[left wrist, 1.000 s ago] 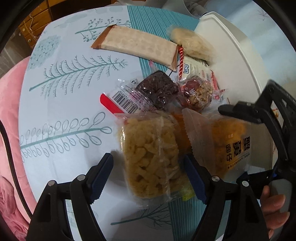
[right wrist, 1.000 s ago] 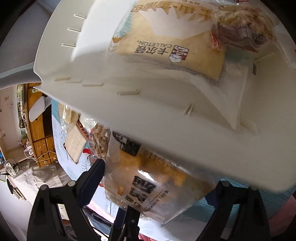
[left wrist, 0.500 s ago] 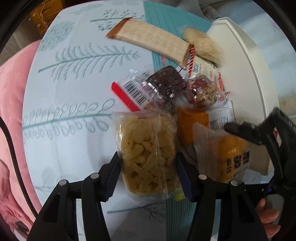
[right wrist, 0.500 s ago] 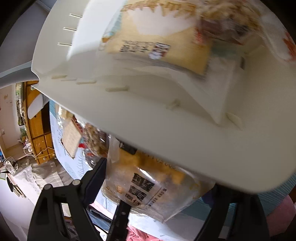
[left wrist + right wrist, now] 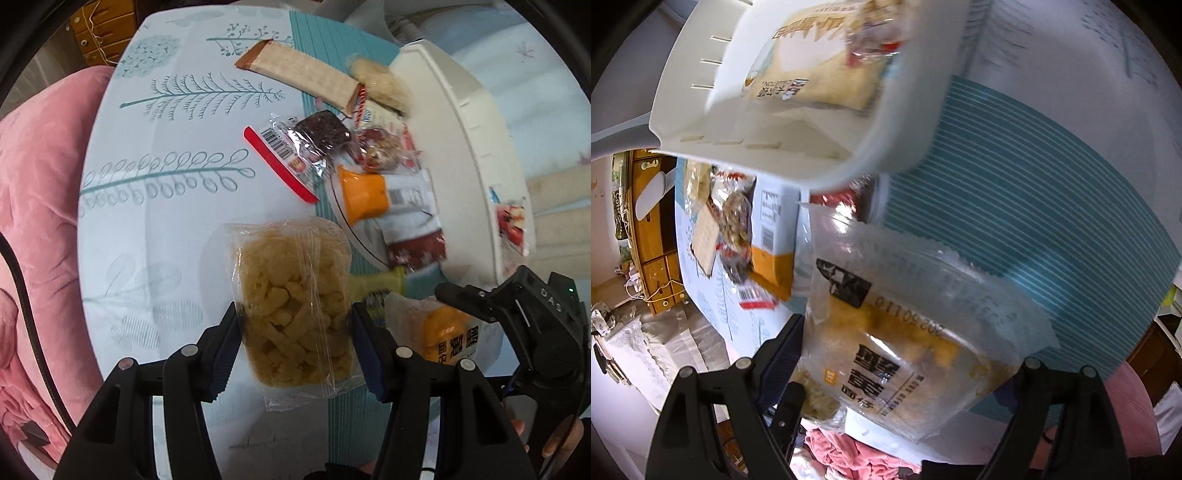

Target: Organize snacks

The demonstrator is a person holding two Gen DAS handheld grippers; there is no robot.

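The left gripper (image 5: 295,341) pinches a clear packet of yellow puffed sticks (image 5: 295,306), blue pads pressed on both long sides; its jaws had just been closing onto the packet. The packet's long axis runs from six to twelve o'clock in the left wrist view, sealed ends at top and bottom, above the leaf-patterned tablecloth (image 5: 166,166). The right gripper (image 5: 908,373) holds a wider clear bag with printed characters and orange snacks (image 5: 908,350) across its width, jaws spread wide against the bag's sides; that bag lies tilted, its upper seal toward eleven o'clock. The left view alone shows the loose pile: a long tan bar (image 5: 299,75) at twelve o'clock, a dark cake in a red-edged wrapper (image 5: 295,147), a nut cluster (image 5: 380,149) and an orange-and-white packet (image 5: 388,195) toward one o'clock, beside the white basket (image 5: 465,122). The right view alone shows inside the basket (image 5: 683,110) at eleven o'clock, where a beige packet (image 5: 820,70) lies. Both grippers point steeply downward; fingertips of a hand (image 5: 550,443) show at four o'clock behind the right gripper (image 5: 517,314).
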